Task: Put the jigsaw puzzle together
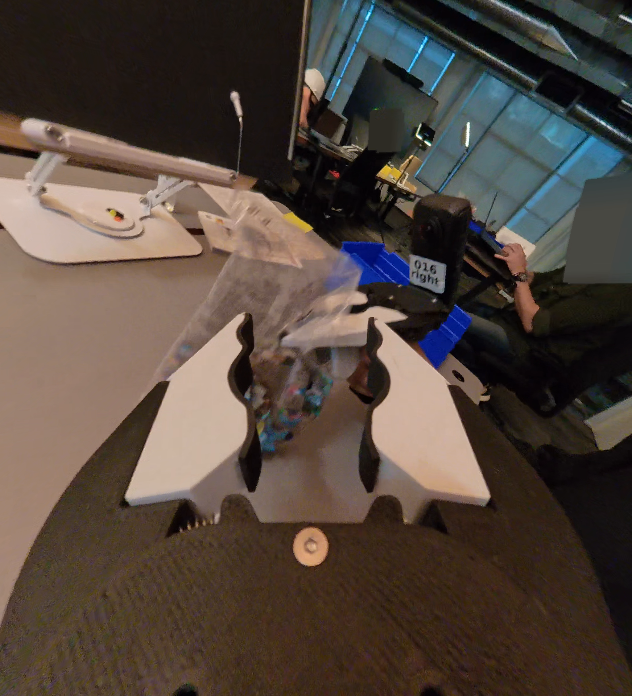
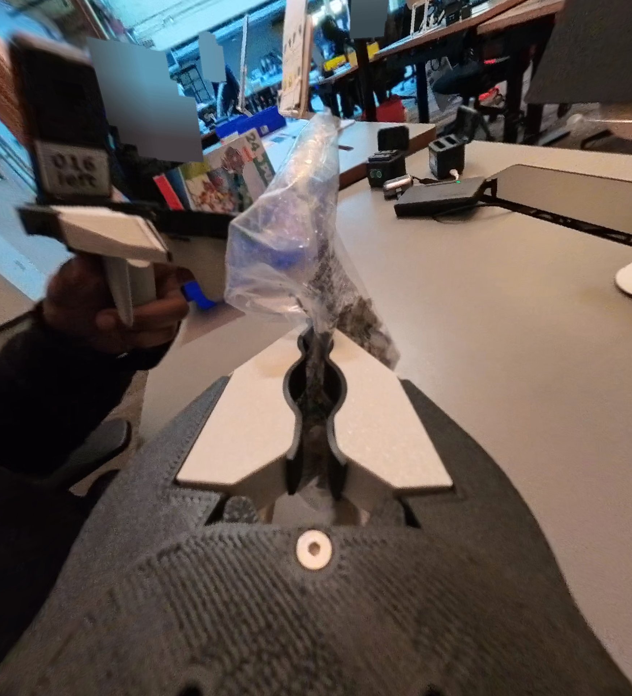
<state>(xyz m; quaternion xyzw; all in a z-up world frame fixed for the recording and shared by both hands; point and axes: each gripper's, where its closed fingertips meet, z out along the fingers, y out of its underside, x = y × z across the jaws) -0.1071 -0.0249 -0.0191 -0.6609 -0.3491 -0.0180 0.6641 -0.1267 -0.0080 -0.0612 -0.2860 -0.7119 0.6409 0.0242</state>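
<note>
A clear plastic bag [image 1: 269, 297] with small coloured pieces [image 1: 291, 399] at its bottom hangs above the grey table [image 1: 43, 357]. My left gripper [image 1: 308, 320] is open. The bag lies between its pads, and neither pad presses on it. The right gripper's white fingers [image 1: 329, 331] reach in from the right and pinch the bag's upper part. In the right wrist view my right gripper [image 2: 316, 339] is shut on the crumpled plastic of the bag [image 2: 288, 244], which rises out of its jaws. The left gripper's white finger [image 2: 118, 229] shows at the left, held by a hand [image 2: 111, 305].
A white hinged stand [image 1: 80, 226] sits at the far left of the table. A blue bin [image 1: 378, 260] stands off the table's right edge, with a seated person [image 1: 578, 309] beyond. Black chargers [image 2: 386, 165], a flat black box [image 2: 438, 196] and colourful books [image 2: 224, 177] lie farther off. One gripper's finger ends stand about 5 centimeters off the other's.
</note>
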